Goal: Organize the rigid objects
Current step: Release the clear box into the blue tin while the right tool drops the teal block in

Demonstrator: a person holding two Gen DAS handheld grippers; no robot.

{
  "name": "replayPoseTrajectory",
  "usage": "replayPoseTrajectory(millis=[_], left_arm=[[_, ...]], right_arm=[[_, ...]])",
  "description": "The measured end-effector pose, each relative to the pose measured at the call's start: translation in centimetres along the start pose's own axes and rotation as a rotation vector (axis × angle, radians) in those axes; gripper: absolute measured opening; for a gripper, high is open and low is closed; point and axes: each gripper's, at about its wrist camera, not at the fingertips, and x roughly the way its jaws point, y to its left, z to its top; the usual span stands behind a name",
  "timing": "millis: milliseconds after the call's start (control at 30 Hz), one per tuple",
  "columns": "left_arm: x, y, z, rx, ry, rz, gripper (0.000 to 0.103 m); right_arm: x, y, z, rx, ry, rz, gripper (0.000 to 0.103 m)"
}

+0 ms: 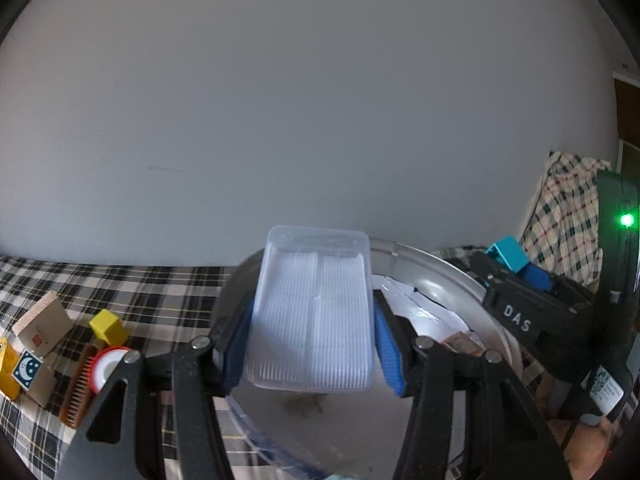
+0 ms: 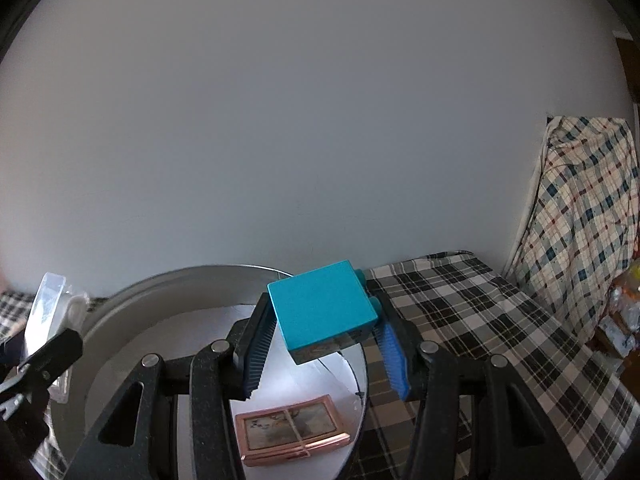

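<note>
My left gripper [image 1: 312, 330] is shut on a clear ribbed plastic box [image 1: 314, 312] and holds it above a round metal tray [image 1: 448, 276]. My right gripper [image 2: 324, 334] is shut on a teal block [image 2: 322, 304] over the same tray [image 2: 152, 292]. A rose-gold framed case [image 2: 292, 430] lies on the white paper in the tray. The clear box also shows at the left in the right wrist view [image 2: 48, 304]. The teal block shows at the right in the left wrist view [image 1: 508, 254].
On the plaid cloth [image 1: 160, 292] at the left lie a yellow cube [image 1: 107, 325], wooden blocks [image 1: 40, 326], a moon-picture block [image 1: 26, 368], a brown comb [image 1: 78, 388] and a red-and-white roll [image 1: 106, 366]. A plaid-draped object [image 2: 580, 216] stands at the right.
</note>
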Motion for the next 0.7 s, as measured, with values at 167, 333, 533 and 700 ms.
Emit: replayPoseTrajectory(millis=[167, 333, 533, 700], left_arm=[[1.1, -1.4, 0.0, 0.014, 0.034, -0.001, 0.054], [2.1, -2.4, 0.0, 0.031, 0.072, 0.032, 0.054], [3.0, -2.2, -0.4, 0.047, 0.12, 0.104, 0.054], [4.0, -1.9, -0.9, 0.039, 0.173, 0.128, 0.054]], right_arm=[[0.7, -0.6, 0.0, -0.002, 0.015, -0.013, 0.052], [1.6, -1.0, -0.1, 0.022, 0.054, 0.001, 0.052], [2.4, -0.5, -0.6, 0.004, 0.087, 0.003, 0.052], [2.7, -0.1, -0.9, -0.007, 0.109, 0.012, 0.052]])
